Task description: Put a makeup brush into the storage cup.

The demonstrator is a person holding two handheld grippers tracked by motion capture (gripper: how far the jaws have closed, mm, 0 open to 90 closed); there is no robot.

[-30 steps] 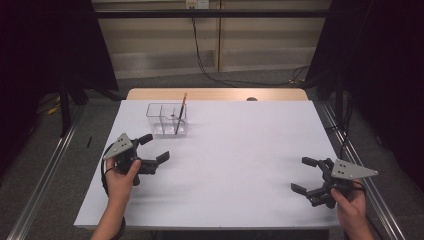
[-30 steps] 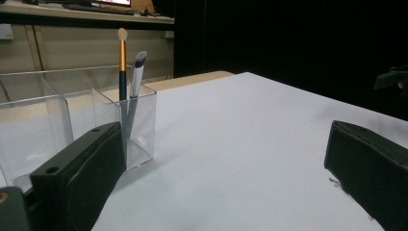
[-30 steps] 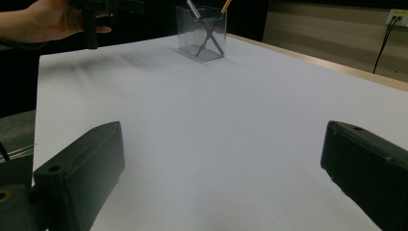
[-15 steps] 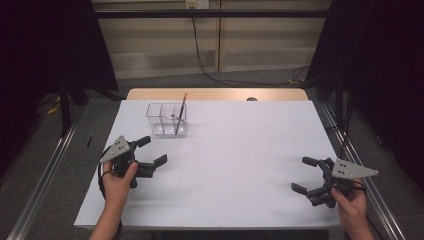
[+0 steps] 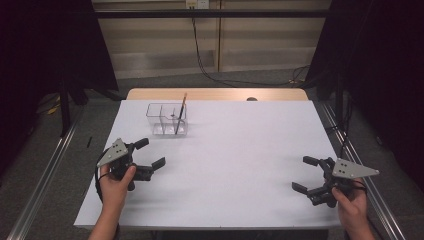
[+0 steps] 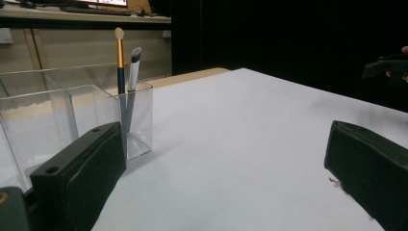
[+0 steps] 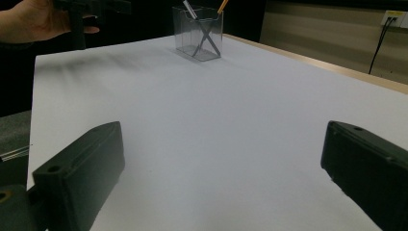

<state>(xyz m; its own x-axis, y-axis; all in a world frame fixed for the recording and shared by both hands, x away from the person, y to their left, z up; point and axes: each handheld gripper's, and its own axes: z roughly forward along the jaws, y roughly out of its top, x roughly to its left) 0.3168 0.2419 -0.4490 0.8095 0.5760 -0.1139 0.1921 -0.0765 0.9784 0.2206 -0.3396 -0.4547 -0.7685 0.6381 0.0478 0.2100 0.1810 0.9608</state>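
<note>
Clear plastic makes the organiser (image 5: 167, 119) light and easy to shove; it stands at the far left of the white counter (image 5: 240, 165), with a gold-handled brush (image 6: 119, 57) and a grey brush (image 6: 132, 72) leaning in its right-hand compartment. The left tool (image 5: 147, 160) sits just near of it, jaws spread and empty; the right tool (image 5: 306, 175) waits well apart at the near right, likewise released. A hurried reach could likely tip the organiser or knock the crossed handles askew; a grip taken high on a leaning handle might lever the whole box over.
</note>
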